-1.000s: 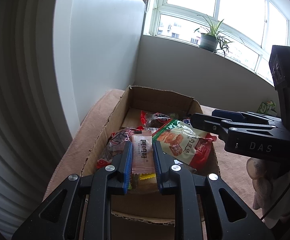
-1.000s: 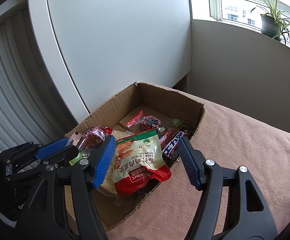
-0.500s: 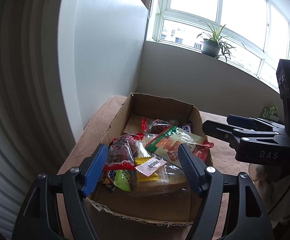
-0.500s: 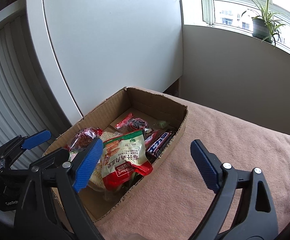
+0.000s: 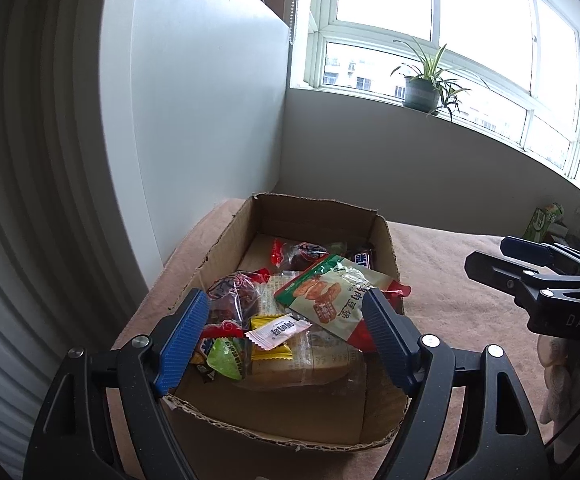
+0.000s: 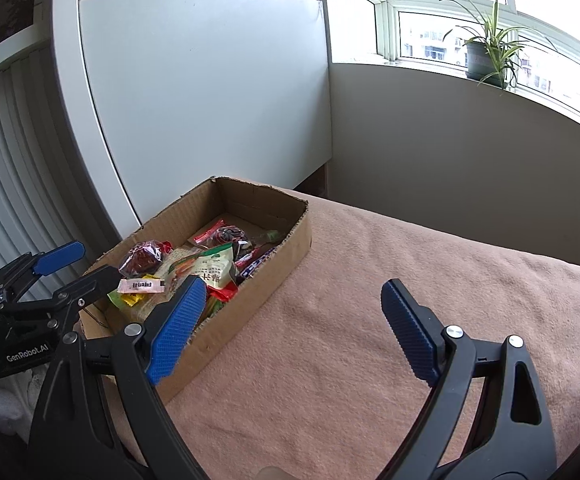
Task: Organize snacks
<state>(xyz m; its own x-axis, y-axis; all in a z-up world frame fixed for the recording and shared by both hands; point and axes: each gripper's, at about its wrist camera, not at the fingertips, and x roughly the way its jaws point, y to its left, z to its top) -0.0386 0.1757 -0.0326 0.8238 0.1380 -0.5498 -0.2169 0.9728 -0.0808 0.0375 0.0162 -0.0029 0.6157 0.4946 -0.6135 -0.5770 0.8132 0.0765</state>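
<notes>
The left gripper (image 5: 280, 338) has just let go of the pink sachet (image 5: 278, 331); its jaws have been opening and now stand spread and empty. The sachet lies atop the pile at the near end of the cardboard box (image 5: 290, 426), long axis crosswise. The right gripper (image 6: 292, 328), likewise spread, hangs over the blanket (image 6: 370, 320). Both drops look done.

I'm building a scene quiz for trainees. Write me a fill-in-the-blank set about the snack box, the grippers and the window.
1. The snacks lie inside an open ____ box.
2. The small pink packet rests on a ____ packet.
3. On the windowsill stands a potted ____ in a green pot.
4. Both the left gripper and the right gripper have fingers padded in ____, and hold nothing.

Missing words: cardboard; yellow; plant; blue
</notes>
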